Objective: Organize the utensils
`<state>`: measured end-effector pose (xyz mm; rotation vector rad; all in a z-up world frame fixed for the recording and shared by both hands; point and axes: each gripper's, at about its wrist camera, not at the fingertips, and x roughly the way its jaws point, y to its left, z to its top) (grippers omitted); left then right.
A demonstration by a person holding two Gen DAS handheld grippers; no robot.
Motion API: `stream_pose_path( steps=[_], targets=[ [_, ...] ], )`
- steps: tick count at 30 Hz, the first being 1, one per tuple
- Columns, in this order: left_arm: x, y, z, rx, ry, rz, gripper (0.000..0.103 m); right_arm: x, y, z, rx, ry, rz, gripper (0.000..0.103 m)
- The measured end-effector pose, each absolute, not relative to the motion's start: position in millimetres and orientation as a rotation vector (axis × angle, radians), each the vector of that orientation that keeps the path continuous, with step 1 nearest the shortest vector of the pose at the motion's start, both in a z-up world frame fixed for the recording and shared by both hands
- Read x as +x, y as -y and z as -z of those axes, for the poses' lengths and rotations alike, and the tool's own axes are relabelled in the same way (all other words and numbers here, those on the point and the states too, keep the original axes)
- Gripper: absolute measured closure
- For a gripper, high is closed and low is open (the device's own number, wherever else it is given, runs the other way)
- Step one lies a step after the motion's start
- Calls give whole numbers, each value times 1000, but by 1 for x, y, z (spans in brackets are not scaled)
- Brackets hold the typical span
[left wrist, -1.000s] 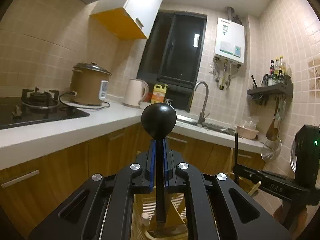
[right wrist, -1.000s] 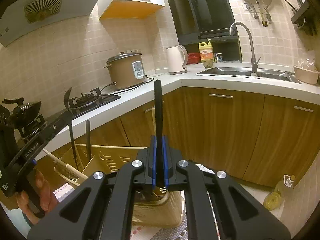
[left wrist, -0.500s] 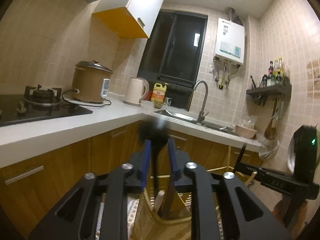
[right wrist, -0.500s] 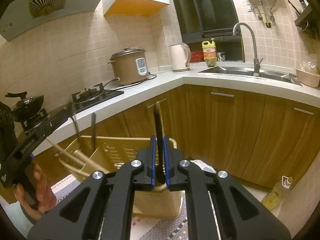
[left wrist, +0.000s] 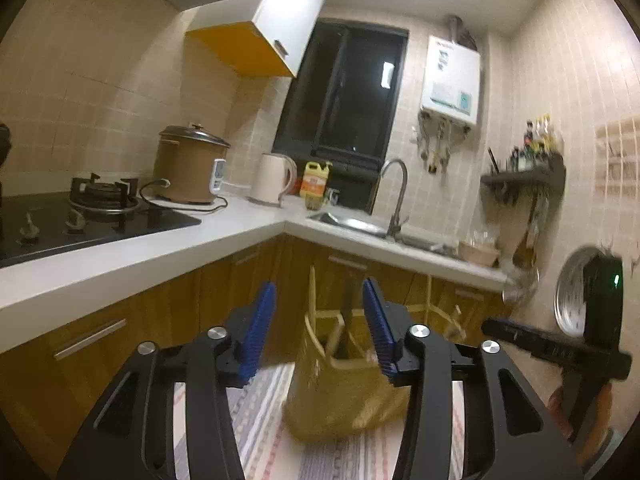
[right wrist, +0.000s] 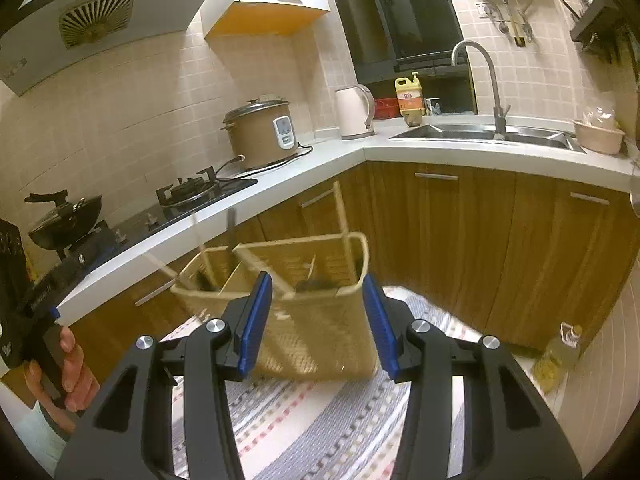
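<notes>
A beige slotted utensil holder (left wrist: 340,396) (right wrist: 320,336) stands on a striped mat, just beyond both grippers. Pale wooden sticks (right wrist: 342,216) and a black handle (right wrist: 231,228) stick up out of it, and a dark utensil head (right wrist: 316,284) lies inside. In the left wrist view a wooden handle (left wrist: 312,292) and a black handle (left wrist: 352,296) rise from it. My left gripper (left wrist: 318,304) has its jaws opening, with nothing between the blue pads. My right gripper (right wrist: 317,284) is opening too and holds nothing. Each gripper shows at the edge of the other's view, held by a hand (right wrist: 68,364).
The striped mat (right wrist: 320,420) lies under the holder. Wooden cabinets (right wrist: 480,240) and an L-shaped white counter (right wrist: 304,168) stand behind, with a gas hob (left wrist: 92,208), rice cooker (right wrist: 260,136), kettle (right wrist: 354,110) and sink (right wrist: 480,132). An oil bottle (right wrist: 560,352) stands at the right.
Both grippers were shut on upright black utensils. Their jaws have since spread, the utensils have dropped into the holder, and both grippers have pulled back from it.
</notes>
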<state>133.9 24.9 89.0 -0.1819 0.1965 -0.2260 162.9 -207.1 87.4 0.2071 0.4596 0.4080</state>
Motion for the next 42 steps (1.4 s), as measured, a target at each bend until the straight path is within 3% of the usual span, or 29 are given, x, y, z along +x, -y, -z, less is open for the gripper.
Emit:
stream_pose_path(
  steps=[2, 5, 9, 13, 17, 27, 42],
  targets=[
    [120, -21, -84, -156, -208, 228, 56, 147, 204, -86, 209, -458, -398, 58],
    [98, -14, -74, -129, -230, 230, 42, 123, 197, -84, 193, -440, -365, 53],
    [65, -2, -54, -81, -218, 168, 23, 81, 187, -79, 168, -380, -258, 32],
    [44, 6, -33, -82, -222, 108, 20, 41, 181, -64, 190, -313, -111, 26],
    [25, 15, -12, -61, -190, 40, 19, 12, 181, -48, 212, -250, 0, 12],
    [12, 17, -7, -12, -121, -40, 13, 6, 182, -31, 191, -235, -13, 11],
    [22, 25, -2, 28, -206, 18, 9, -1, 165, -31, 96, -219, -2, 11]
  ],
)
